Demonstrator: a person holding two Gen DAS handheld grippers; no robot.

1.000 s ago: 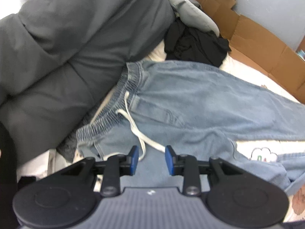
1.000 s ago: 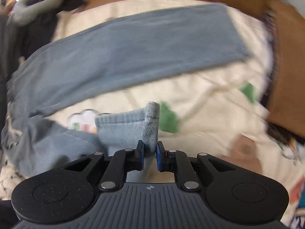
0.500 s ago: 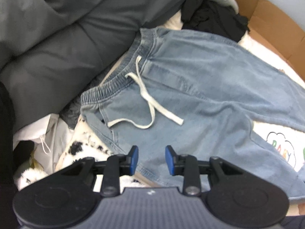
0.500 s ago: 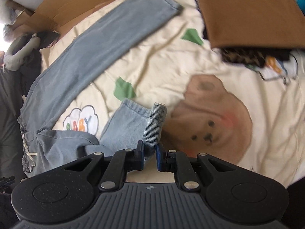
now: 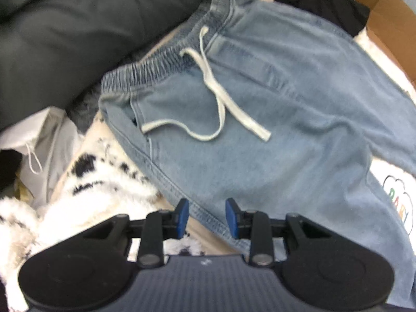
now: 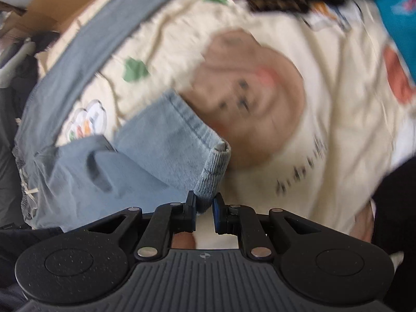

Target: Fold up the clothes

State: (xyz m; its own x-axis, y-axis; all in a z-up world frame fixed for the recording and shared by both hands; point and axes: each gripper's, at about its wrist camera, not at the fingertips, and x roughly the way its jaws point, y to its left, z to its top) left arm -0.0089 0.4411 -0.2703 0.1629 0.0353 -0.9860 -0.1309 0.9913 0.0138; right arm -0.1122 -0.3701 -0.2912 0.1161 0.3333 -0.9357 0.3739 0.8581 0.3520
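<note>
A: Where are the light blue denim trousers [image 5: 260, 109] with the white drawstring [image 5: 221, 98]?

B: They lie spread on the cream blanket [image 6: 325, 109] with a brown bear face — the elastic waistband is near the dark grey cushion [image 5: 65, 26].

A: And the left gripper [image 5: 207, 217]?

B: Its blue-padded jaws stand apart, over the side seam of the trousers, beside a white furry cloth with black spots [image 5: 85, 195]. It holds nothing.

A: The right gripper [image 6: 204, 212]?

B: Its jaws are close together and pinch the turned-up hem of one trouser leg [image 6: 213, 174] — the striped inside shows. The other leg stretches toward the brown cardboard [image 6: 52, 2].
</note>
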